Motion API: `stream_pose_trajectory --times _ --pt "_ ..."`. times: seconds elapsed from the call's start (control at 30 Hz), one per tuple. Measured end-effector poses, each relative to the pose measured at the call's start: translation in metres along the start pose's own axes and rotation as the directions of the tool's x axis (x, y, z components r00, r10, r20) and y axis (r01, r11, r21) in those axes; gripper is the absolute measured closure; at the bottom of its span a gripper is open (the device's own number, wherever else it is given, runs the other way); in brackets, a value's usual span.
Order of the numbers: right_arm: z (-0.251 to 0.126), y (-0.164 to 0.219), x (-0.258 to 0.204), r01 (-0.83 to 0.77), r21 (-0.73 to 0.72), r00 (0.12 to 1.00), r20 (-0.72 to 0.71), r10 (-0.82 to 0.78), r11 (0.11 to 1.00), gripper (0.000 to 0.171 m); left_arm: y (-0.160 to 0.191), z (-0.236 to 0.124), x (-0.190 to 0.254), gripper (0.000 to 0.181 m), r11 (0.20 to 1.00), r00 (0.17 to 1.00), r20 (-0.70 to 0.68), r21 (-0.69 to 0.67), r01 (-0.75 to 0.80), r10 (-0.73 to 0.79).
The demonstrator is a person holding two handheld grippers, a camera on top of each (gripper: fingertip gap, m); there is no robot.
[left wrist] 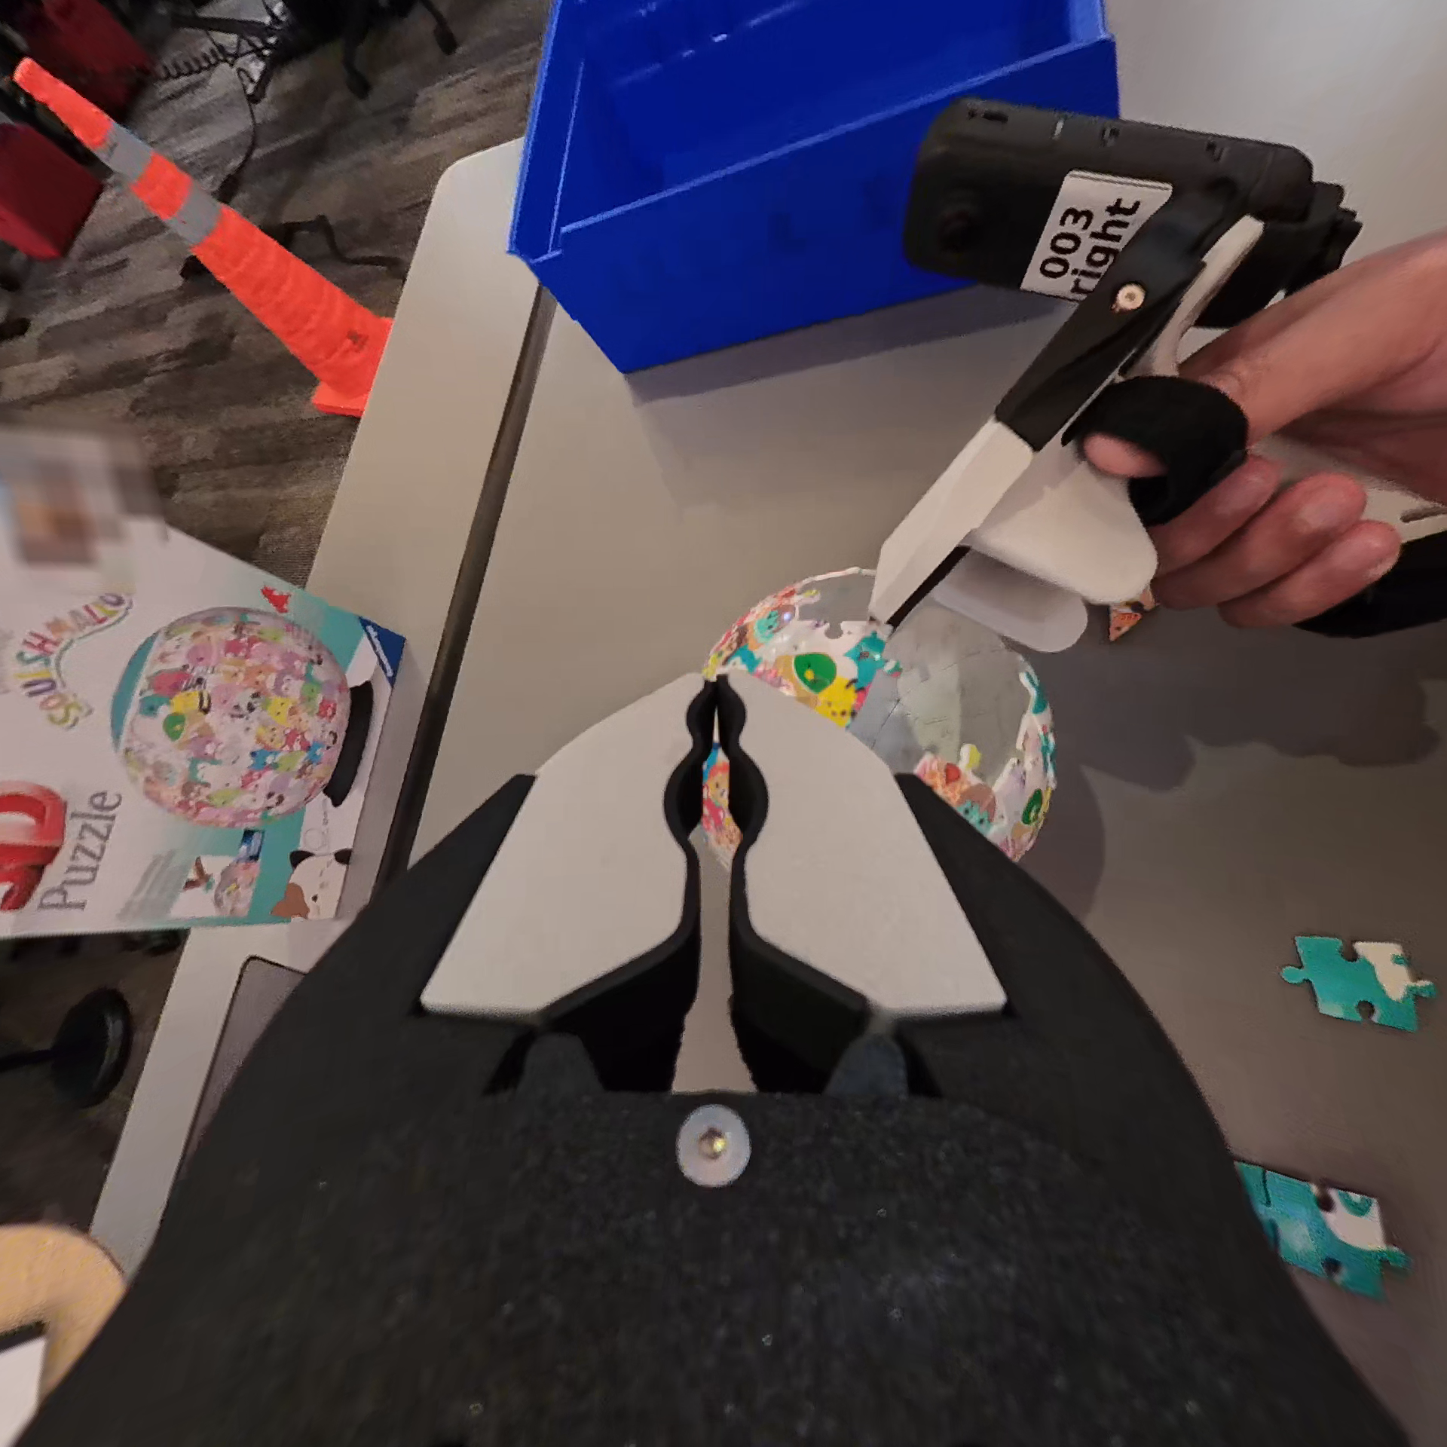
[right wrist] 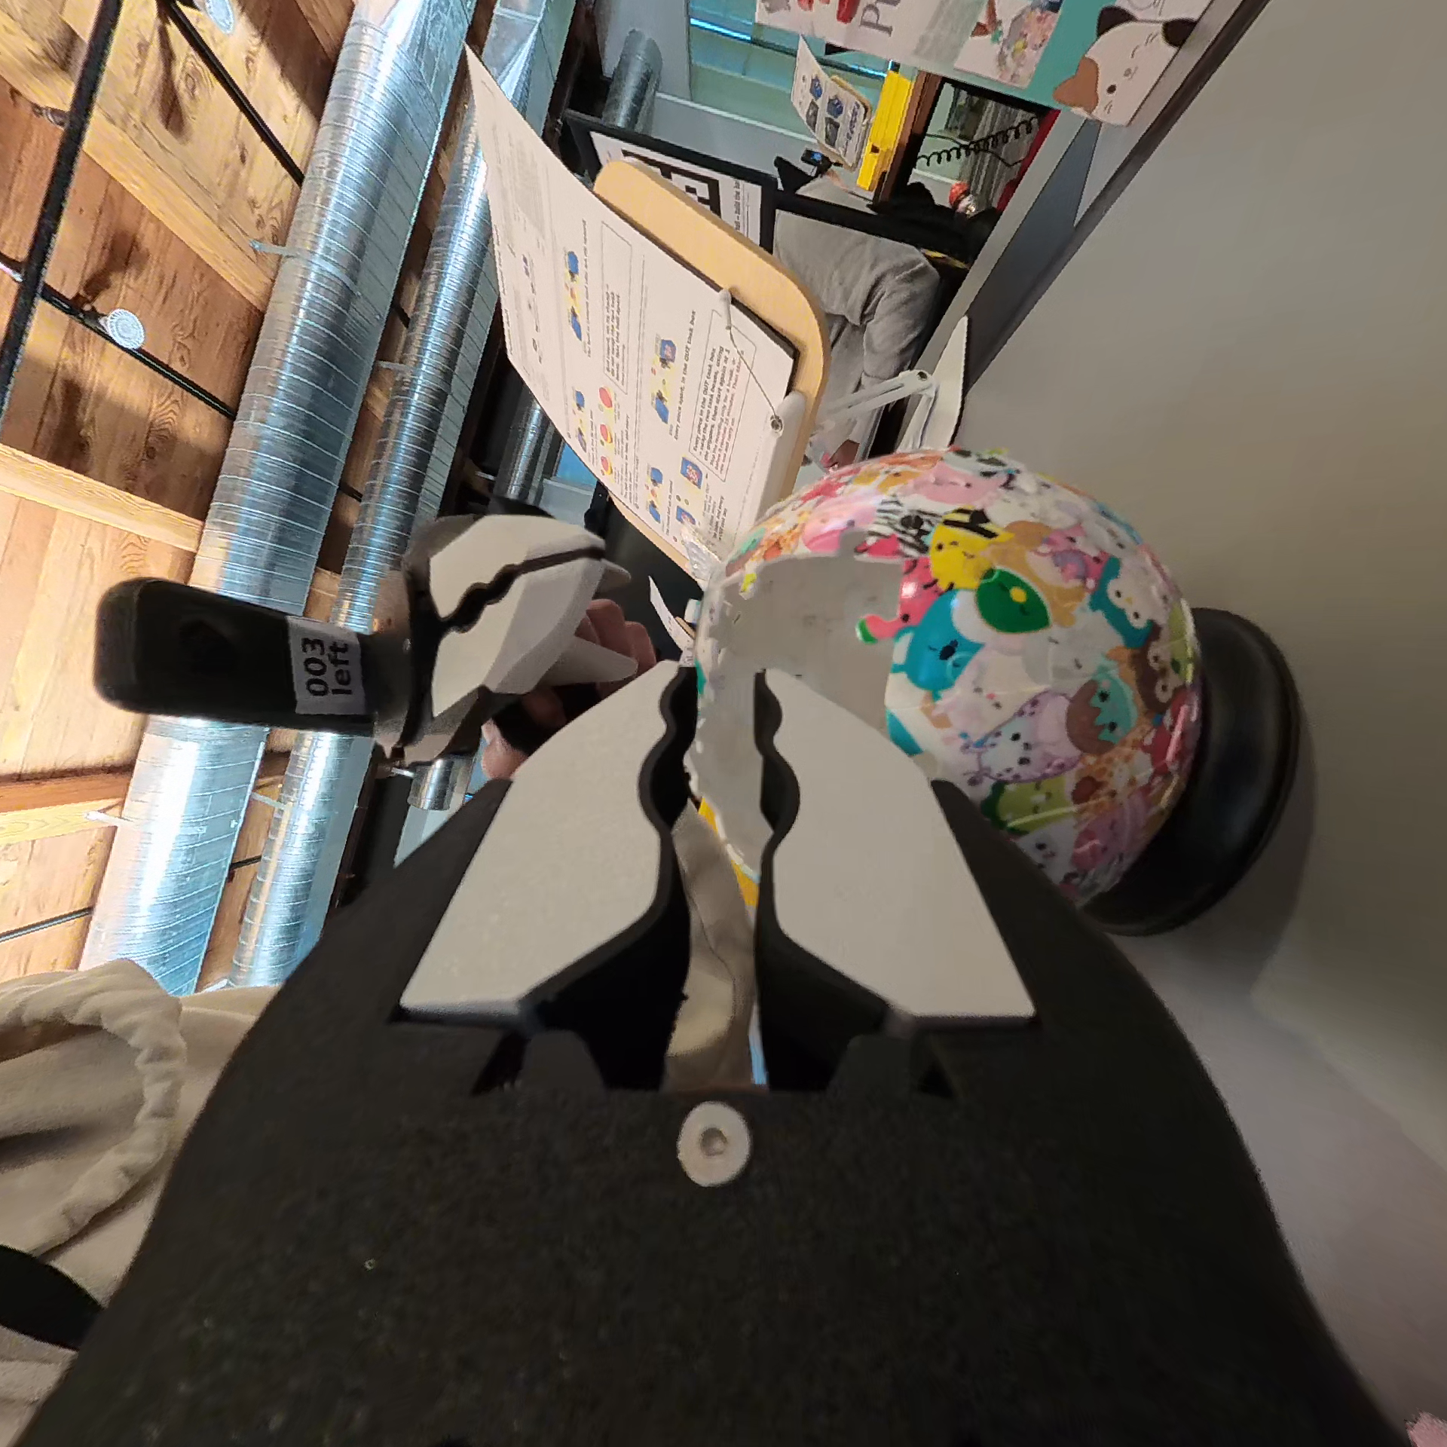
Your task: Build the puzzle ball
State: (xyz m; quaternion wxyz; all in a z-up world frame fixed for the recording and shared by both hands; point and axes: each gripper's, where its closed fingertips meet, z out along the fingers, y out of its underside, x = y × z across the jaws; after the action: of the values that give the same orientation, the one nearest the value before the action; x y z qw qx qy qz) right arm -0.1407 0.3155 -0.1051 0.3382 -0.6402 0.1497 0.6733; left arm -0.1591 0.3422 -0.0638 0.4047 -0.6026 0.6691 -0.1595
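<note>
The puzzle ball (left wrist: 940,705) is a partly built, colourful shell with a wide gap that shows its pale inside. In the right wrist view the ball (right wrist: 1057,665) sits on a black stand (right wrist: 1229,783). My right gripper (right wrist: 724,693) is at the edge of the gap, its jaws narrowly apart with the jagged rim between them. From the left wrist view the right gripper (left wrist: 889,615) comes down on the ball's far rim. My left gripper (left wrist: 716,689) is shut and empty, just short of the ball's near side. It also shows in the right wrist view (right wrist: 611,565).
Two loose teal pieces (left wrist: 1358,983) (left wrist: 1323,1233) lie on the grey table (left wrist: 783,485) at the right. A blue bin (left wrist: 822,180) stands behind the ball. The puzzle box (left wrist: 196,752) lies at the left table edge. An orange cone (left wrist: 258,258) is on the floor. The left gripper's tips are roughly 6 cm from the right gripper's.
</note>
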Motion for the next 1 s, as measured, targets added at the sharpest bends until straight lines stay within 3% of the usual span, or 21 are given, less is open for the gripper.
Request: stream_pose_trajectory --times 0.13,0.23,0.33,0.4,0.5,0.63,0.67,0.8,1.0 --pt "-0.007 -0.001 -0.005 0.059 -0.011 0.998 -0.009 -0.059 0.998 0.144 0.015 -0.015 -0.001 0.18 0.995 0.996 0.006 0.028 0.092 -0.092" --pt "-0.014 0.0 -0.013 0.143 -0.045 0.99 -0.013 -0.143 0.989 0.14 0.026 -0.024 0.007 0.169 0.975 0.977 -0.051 0.071 0.209 -0.206" --pt "-0.019 0.001 -0.029 0.36 -0.14 0.932 0.001 -0.363 0.922 0.14 0.038 -0.025 0.012 0.167 0.958 0.96 -0.072 0.073 0.276 -0.271" --pt "-0.021 -0.001 -0.045 0.593 -0.217 0.799 0.037 -0.6 0.776 0.141 0.042 -0.025 0.013 0.167 0.954 0.957 -0.055 0.075 0.29 -0.286" --pt "-0.026 -0.006 -0.053 0.867 -0.314 0.43 0.081 -0.899 0.387 0.129 0.047 -0.027 0.012 0.168 0.931 0.936 -0.021 0.104 0.351 -0.351" --pt "-0.032 0.001 -0.022 0.865 -0.5 0.055 0.178 -0.983 -0.042 0.115 0.069 -0.032 0.015 0.17 0.86 0.876 0.012 0.199 0.47 -0.481" --pt "-0.03 0.004 -0.015 0.854 -0.511 0.019 0.213 -0.977 -0.094 0.115 0.074 -0.032 0.02 0.172 0.836 0.858 -0.009 0.218 0.503 -0.513" --pt "-0.013 0.006 -0.027 0.886 -0.463 0.144 0.337 -0.93 -0.031 0.115 0.088 -0.032 0.044 0.173 0.776 0.804 -0.079 0.221 0.591 -0.59" --pt "0.011 0.005 -0.033 0.879 -0.477 0.217 0.439 -0.872 -0.021 0.119 0.099 -0.037 0.06 0.175 0.747 0.778 -0.061 0.244 0.619 -0.625"
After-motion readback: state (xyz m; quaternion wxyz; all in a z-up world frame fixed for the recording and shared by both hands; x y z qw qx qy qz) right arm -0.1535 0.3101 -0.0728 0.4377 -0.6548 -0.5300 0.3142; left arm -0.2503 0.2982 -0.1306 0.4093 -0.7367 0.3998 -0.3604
